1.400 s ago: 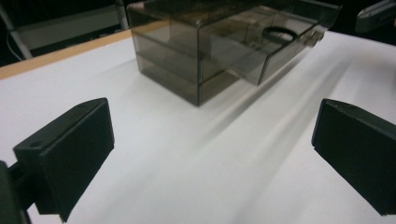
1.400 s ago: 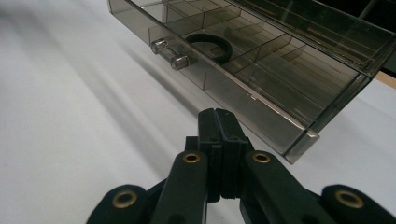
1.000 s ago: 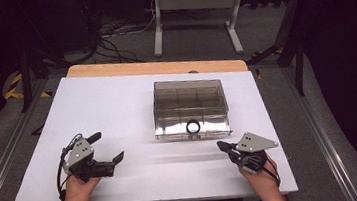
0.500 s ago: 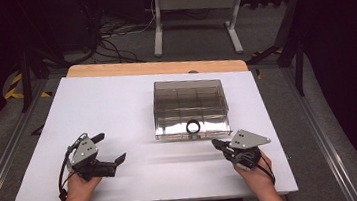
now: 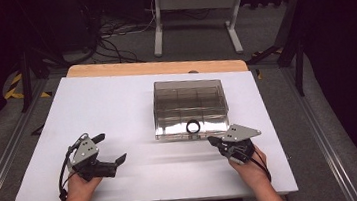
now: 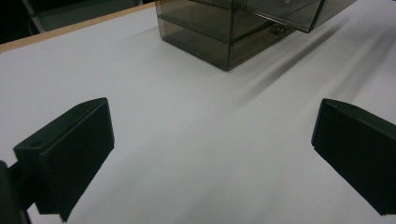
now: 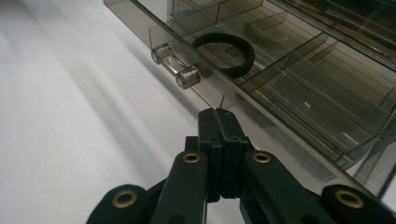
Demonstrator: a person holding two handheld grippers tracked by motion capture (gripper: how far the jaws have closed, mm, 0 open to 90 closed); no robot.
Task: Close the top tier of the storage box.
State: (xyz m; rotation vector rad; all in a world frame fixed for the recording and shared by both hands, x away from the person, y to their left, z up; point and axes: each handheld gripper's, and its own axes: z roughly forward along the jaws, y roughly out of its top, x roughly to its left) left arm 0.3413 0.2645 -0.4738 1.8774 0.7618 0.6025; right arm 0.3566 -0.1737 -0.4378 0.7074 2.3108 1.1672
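Observation:
A smoky clear drawer box stands mid-table with its upper drawer pulled partly out. A black ring-shaped band lies in the drawer's front compartment, just behind the clear knob handle; the band is also visible from above. My right gripper is shut and empty, with its tips close to the drawer's front wall, to the right of the handle. My left gripper rests at the front left with its jaws wide open and nothing between them. The box lies well beyond it.
The white tabletop has a wooden strip along its far edge. Beyond it are a white stand and floor cables. Grey floor rails run down both sides.
My right gripper has moved left and slightly toward the drawer front, still shut. The left gripper has barely shifted.

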